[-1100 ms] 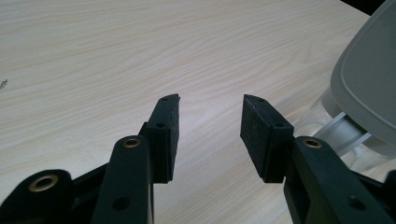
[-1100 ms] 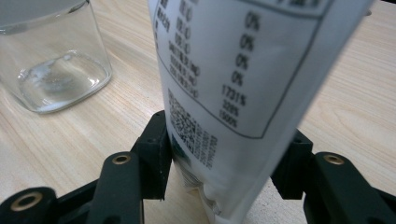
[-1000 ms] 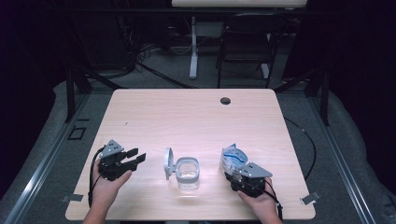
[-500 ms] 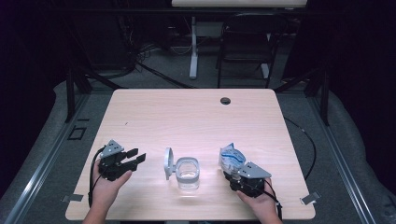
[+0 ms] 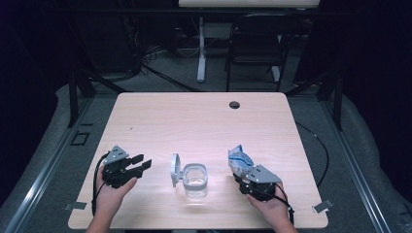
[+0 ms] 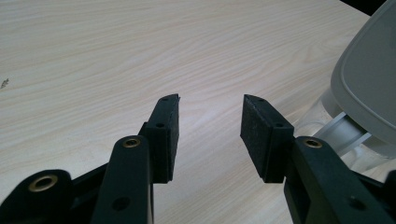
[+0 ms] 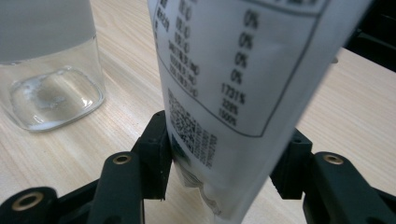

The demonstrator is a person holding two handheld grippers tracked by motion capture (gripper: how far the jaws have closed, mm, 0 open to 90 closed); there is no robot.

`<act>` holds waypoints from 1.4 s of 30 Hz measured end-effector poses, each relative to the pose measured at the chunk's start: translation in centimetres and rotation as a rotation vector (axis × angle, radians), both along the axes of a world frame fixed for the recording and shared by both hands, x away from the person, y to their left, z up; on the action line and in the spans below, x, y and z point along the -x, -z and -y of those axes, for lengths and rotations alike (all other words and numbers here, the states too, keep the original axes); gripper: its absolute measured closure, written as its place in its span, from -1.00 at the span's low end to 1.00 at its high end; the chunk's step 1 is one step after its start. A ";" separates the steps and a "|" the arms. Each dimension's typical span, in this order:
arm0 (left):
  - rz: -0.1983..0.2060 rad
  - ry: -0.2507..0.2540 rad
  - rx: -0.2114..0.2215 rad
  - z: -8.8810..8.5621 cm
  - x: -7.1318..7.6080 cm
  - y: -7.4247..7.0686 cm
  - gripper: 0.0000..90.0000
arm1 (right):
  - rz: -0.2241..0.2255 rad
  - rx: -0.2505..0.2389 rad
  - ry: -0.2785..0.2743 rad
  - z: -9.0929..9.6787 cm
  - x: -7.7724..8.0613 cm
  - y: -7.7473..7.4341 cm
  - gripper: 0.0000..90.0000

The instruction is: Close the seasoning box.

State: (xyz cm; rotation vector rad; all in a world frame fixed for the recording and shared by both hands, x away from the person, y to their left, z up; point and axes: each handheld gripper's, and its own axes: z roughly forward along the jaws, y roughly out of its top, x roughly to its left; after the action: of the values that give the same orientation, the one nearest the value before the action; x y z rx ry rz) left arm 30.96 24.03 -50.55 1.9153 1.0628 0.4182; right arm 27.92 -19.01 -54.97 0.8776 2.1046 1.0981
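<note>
Packet [image 7: 233, 93], white with printed table, stands between the right gripper [image 7: 226, 161] jaws, pressed at both sides, just beside the open jar [image 5: 195, 179] with its flipped lid [image 5: 175, 170]. Thin film could slip or crumple — contents probably spill onto the table [image 5: 194, 121]. The left gripper [image 6: 209, 135] is wide open, empty.

Pouch [image 7: 243, 93] top cut off by frame edge, print blurred; jar [image 7: 46, 60] upper part cropped
</note>
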 end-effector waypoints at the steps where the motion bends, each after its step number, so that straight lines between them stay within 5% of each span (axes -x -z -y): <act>1: -0.001 0.000 -0.001 0.0 0.0 0.0 0.28 | 0.005 0.010 0.001 -0.1 -0.1 -0.1 0.07; 42: -0.001 -0.015 -0.011 -0.2 0.0 -0.1 0.13 | 0.067 0.217 -0.070 -2.4 -1.2 -2.2 0.07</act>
State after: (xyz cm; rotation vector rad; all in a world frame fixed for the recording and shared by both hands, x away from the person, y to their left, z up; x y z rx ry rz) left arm 31.00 24.23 -50.50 1.9186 1.0783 0.4327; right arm 29.17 -16.59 -52.74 0.6602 2.1638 0.8999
